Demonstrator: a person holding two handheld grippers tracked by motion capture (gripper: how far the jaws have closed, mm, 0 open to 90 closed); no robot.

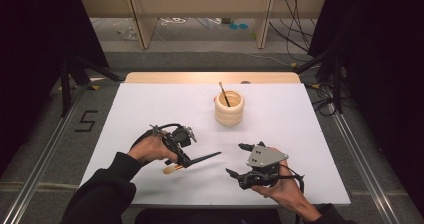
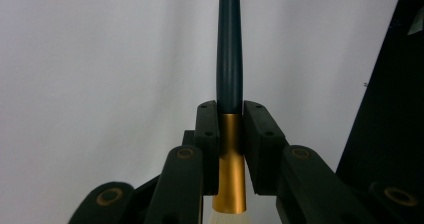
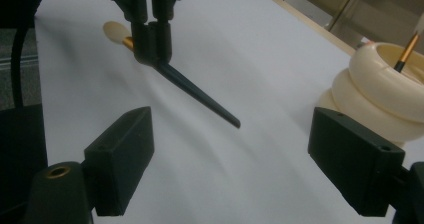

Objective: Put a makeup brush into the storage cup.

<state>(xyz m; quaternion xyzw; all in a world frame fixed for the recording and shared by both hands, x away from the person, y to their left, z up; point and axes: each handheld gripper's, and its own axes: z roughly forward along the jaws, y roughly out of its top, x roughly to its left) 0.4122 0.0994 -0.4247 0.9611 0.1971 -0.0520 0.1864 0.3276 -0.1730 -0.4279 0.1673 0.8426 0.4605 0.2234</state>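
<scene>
From above, my left gripper [image 1: 181, 156] has the makeup brush [image 1: 192, 161] pinched at its gold collar, dark handle aimed toward the ribbed cream holder [image 1: 229, 108], where another brush [image 1: 223, 93] stands, so I reckon it goes in there too. Along my left jaws, the pads clamp the collar [image 2: 230, 149], keeping the bristles behind and the handle leading. From my right gripper [image 3: 230, 169], jaws wide and empty, I watch the raised brush [image 3: 200, 95] clear of the white table [image 3: 240, 44].
</scene>
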